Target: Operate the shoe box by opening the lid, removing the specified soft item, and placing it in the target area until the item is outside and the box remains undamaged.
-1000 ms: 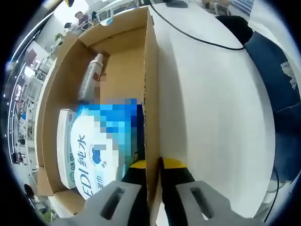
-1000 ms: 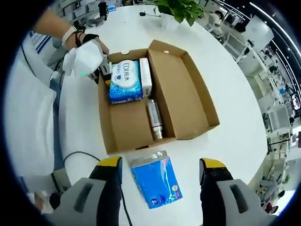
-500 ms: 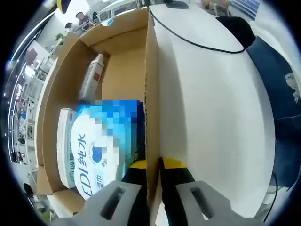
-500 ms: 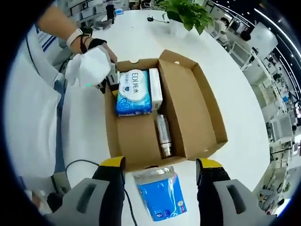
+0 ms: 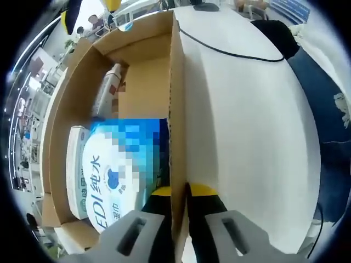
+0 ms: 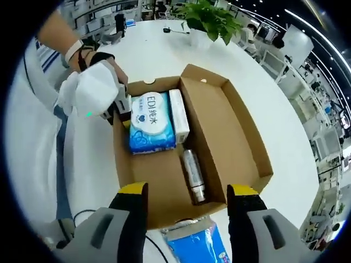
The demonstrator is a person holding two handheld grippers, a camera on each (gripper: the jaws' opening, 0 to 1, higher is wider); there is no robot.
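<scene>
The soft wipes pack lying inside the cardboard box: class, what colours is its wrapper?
Blue and white wipes pack; clearest in the right gripper view.

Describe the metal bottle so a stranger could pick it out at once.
Find the open cardboard box on the white table. Inside lie a blue-and-white wipes pack and a slim white box near one end. The bottle lies alone on the bare box floor toward the other end: the one shiny silver cylinder.

Wipes pack and bottle inside box; tissue pack outside.
</scene>
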